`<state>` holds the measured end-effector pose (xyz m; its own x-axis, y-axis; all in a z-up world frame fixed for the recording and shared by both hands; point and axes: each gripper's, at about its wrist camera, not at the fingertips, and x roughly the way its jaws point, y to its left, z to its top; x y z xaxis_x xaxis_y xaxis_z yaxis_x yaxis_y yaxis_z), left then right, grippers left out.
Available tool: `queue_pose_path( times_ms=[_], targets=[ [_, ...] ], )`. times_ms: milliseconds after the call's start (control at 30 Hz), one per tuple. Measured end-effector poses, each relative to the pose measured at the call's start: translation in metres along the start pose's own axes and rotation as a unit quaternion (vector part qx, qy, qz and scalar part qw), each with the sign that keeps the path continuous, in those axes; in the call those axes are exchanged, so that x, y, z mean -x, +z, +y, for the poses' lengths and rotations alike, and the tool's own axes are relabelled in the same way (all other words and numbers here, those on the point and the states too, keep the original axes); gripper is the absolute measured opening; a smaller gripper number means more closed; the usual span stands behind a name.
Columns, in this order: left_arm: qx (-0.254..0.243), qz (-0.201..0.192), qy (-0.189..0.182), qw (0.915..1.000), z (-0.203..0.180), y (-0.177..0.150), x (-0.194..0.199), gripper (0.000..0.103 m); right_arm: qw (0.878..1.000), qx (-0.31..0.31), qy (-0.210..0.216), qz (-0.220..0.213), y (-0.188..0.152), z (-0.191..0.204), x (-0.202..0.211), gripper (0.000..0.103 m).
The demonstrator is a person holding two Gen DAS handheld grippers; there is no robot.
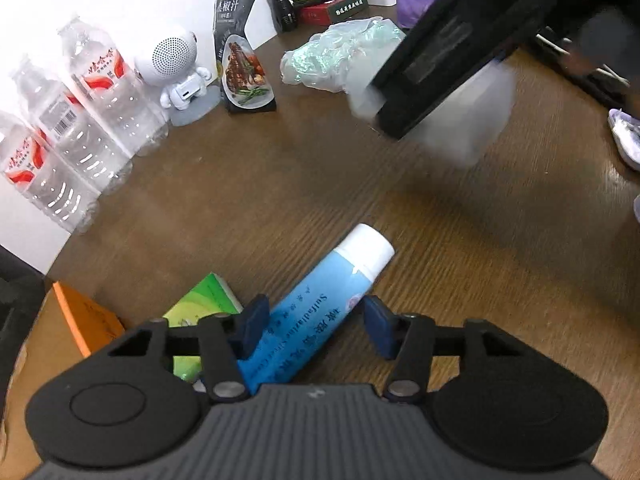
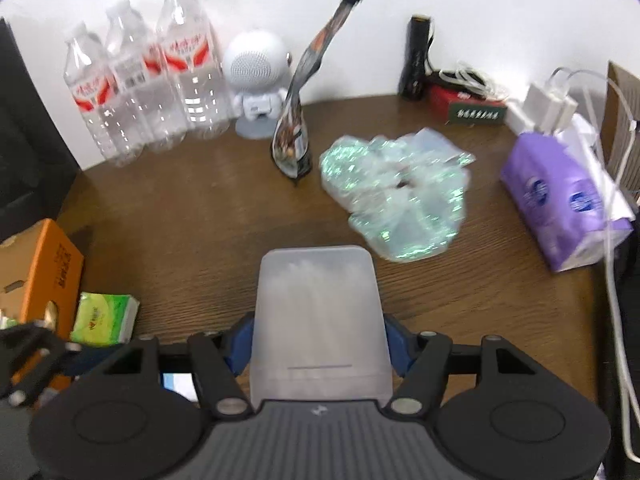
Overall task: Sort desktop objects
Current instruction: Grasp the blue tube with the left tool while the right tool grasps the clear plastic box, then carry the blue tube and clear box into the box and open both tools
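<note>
The blue ointment tube point(image 1: 316, 308) carries the readable word "Sulfadiazine" along its length, with Chinese characters beside it. It lies flat on the wooden worktop point(image 1: 280, 184). Its long axis runs diagonally, white cap toward the upper right in the left wrist view.

The left tongs point(image 1: 316, 326) straddle the tube: one pad touches its side, the other stands clear, so they are not clamped.

The right tongs point(image 2: 318, 344) grip a frosted translucent box point(image 2: 318, 312) at both sides.

Three water bottles point(image 2: 140, 80) with red labels line the wall edge. A green tissue pack point(image 1: 200, 308) lies just beside the tube. Open worktop lies ahead of the cap.
</note>
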<state>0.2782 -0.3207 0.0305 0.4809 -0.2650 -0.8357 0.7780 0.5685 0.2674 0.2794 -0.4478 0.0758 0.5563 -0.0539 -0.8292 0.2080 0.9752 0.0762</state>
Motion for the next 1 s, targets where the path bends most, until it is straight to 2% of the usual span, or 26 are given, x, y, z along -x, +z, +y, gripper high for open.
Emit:
queue_pose_path(
  times_ms=[133,200,267,433,467,533,567,667,733,767,800,1000],
  targets=[
    [0.001,-0.001,-0.001,1.0,0.002,-0.003,-0.002,0.052,1.0,0.004,0.012,-0.008,-0.004,-0.009,0.025,0.064],
    [-0.003,-0.001,0.004,1.0,0.001,-0.005,-0.002,0.045,1.0,0.006,0.017,-0.01,-0.009,-0.013,0.035,0.064],
    [-0.008,0.007,0.007,0.9999,-0.004,-0.005,-0.001,0.043,1.0,0.011,0.02,-0.012,-0.014,-0.016,0.045,0.064],
    [-0.017,0.042,-0.025,0.9986,-0.016,-0.007,0.01,0.042,0.999,0.021,0.022,-0.02,-0.027,-0.023,0.064,0.064],
    [-0.009,0.046,-0.036,0.9982,-0.014,-0.007,0.012,0.043,0.999,0.02,0.023,-0.02,-0.03,-0.025,0.066,0.064],
    [-0.005,0.03,-0.038,0.9988,-0.011,-0.008,0.016,0.055,0.999,0.018,0.027,-0.021,-0.034,-0.029,0.07,0.064],
    [-0.003,0.029,-0.034,0.999,-0.009,-0.008,0.015,0.065,0.999,0.017,0.029,-0.021,-0.035,-0.03,0.071,0.064],
    [0.03,0.043,-0.041,0.9978,-0.003,-0.009,0.006,0.067,0.999,0.018,0.033,-0.022,-0.039,-0.032,0.074,0.064],
    [0.05,0.038,-0.046,0.997,-0.003,-0.008,0.005,0.067,0.999,0.018,0.035,-0.021,-0.04,-0.032,0.072,0.064],
    [0.055,0.035,-0.045,0.9968,-0.004,-0.007,0.005,0.058,0.999,0.017,0.038,-0.02,-0.041,-0.032,0.071,0.064],
    [0.059,0.032,-0.048,0.9966,-0.004,-0.005,0.005,0.035,0.999,0.017,0.04,-0.019,-0.042,-0.031,0.07,0.064],
    [0.087,0.036,-0.056,0.9939,-0.005,-0.004,0.009,0.033,0.999,0.013,0.046,-0.014,-0.049,-0.027,0.065,0.064]
  ],
)
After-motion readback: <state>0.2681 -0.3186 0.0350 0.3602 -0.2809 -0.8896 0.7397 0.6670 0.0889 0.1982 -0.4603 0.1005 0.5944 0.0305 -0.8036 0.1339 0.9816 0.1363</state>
